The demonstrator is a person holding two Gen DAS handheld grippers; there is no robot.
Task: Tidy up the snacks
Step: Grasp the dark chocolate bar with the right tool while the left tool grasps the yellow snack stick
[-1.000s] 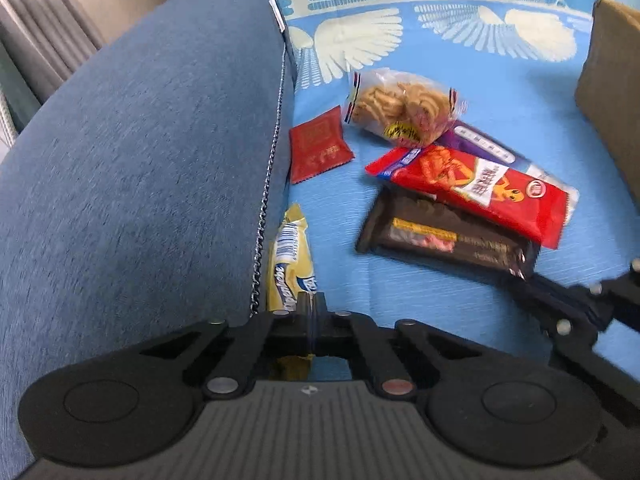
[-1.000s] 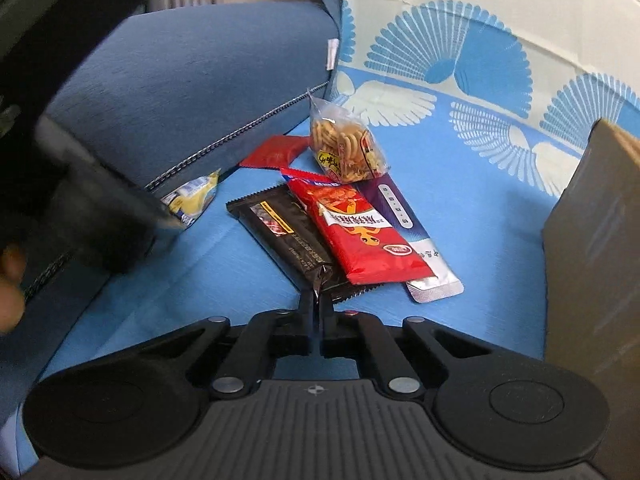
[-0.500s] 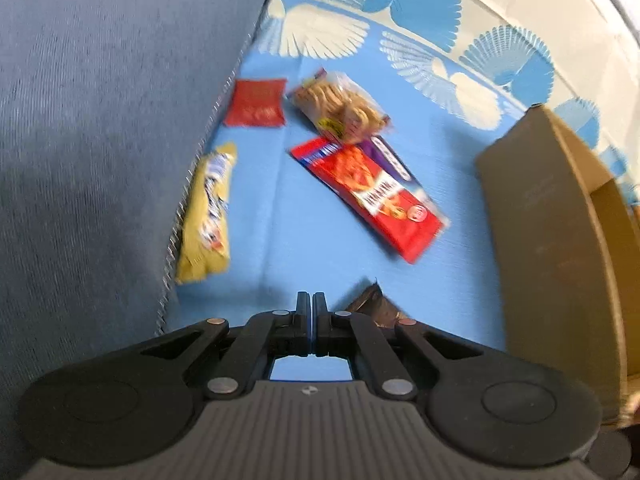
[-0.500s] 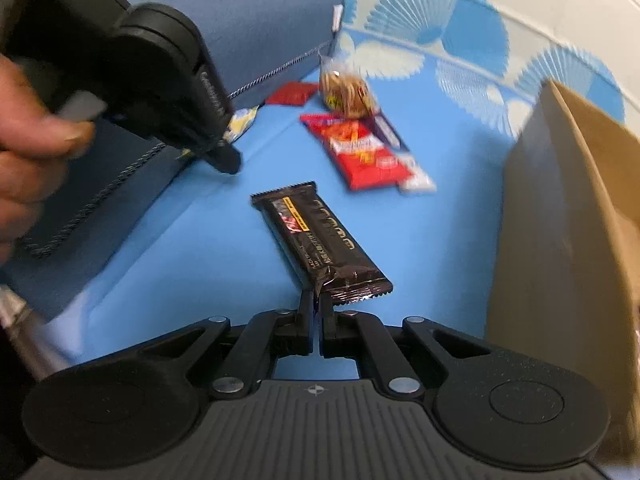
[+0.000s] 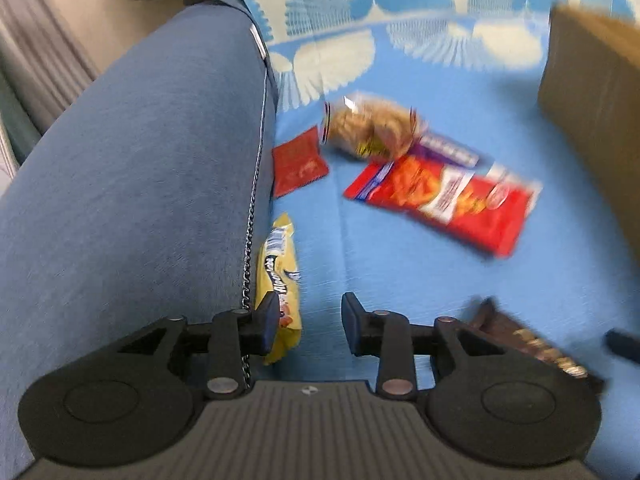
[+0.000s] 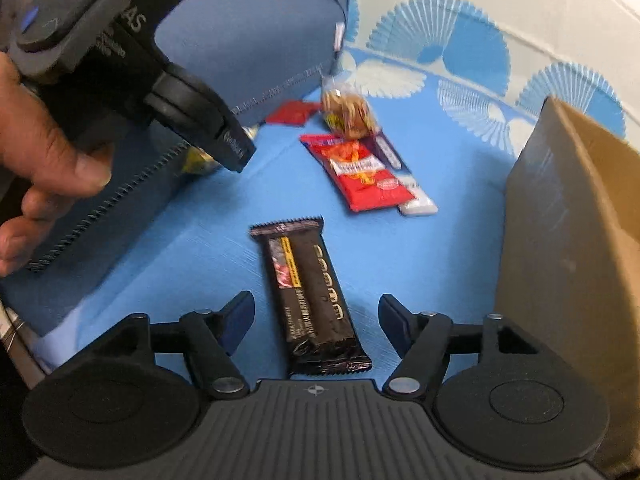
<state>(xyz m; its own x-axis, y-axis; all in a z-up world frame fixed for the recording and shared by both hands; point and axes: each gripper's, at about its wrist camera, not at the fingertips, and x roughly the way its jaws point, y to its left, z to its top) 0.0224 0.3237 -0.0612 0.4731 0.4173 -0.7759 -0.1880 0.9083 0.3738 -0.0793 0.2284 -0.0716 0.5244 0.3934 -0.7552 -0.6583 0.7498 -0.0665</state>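
Sofa seat (image 6: pixel 440 264) strewn with snacks; cardboard box (image 6: pixel 560 240) apparently unfilled. Both tongs, left (image 5: pixel 308 322) and right (image 6: pixel 316 318), gape empty; chocolate bar (image 6: pixel 310 292) lies loose.

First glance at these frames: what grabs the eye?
The long black foil-wrapped snack bar lies on the blue patterned cover between the open right hand-held gripper. Beyond it, a bright red snack packet lies flat, with a brown cardboard box at right. The left hand-held gripper opens by a yellow snack packet.
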